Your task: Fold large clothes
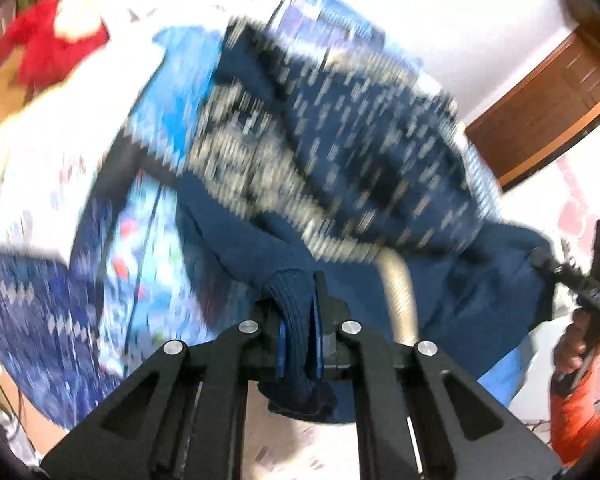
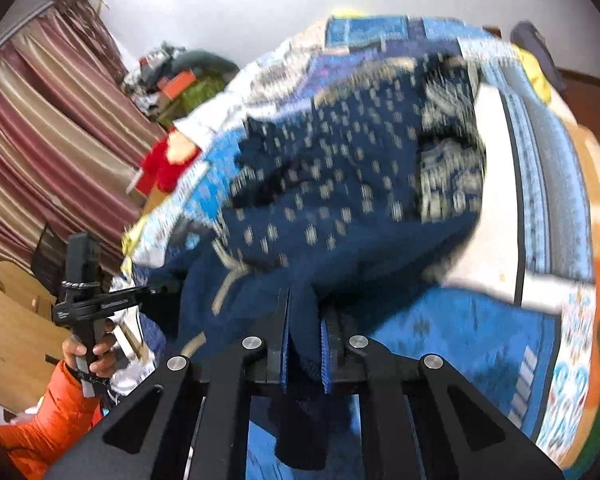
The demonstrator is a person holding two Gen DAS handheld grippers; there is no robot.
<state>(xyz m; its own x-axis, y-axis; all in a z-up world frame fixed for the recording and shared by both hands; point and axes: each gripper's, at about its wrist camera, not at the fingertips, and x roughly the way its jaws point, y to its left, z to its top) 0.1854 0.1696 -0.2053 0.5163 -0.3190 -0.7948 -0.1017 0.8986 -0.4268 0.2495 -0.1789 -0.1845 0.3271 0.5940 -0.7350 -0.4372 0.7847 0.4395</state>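
Over the bed (image 2: 548, 184), both my grippers have the navy patterned sweater (image 1: 340, 152) pinched by one edge, garment hanging forward and bunched between them, most of it draped on the blue patterned bedspread (image 1: 148, 240). Left gripper (image 1: 299, 320): jaws narrow, clamped on a thick rolled band of navy knit, looks like a ribbed hem or cuff, with a tail of fabric poking out behind the pads. Right gripper (image 2: 305, 340): same story, jaws nearly closed on a fold of navy knit, blue pads showing either side. Frames are motion-blurred, so pattern detail is rough: pale dashes on navy, a grey-white banded section further out.

Handling call: soft, floppy, fairly heavy knit, stretches and sags, not slippery, nothing fragile. My guess is it will droop in the middle unless I keep the two grips well apart and the edge taut. Ribbed band is the best hold, thick and grippy; thin single layers may slip out.

Cannot tell which edge I hold, hem or shoulders. Sweater is crumpled, not laid flat, so folding proper looks not yet started, I judge.

Background: red plush toy (image 1: 56, 36) at far end of bed, striped curtain (image 2: 48, 128) to one side, wooden door (image 1: 548, 112)
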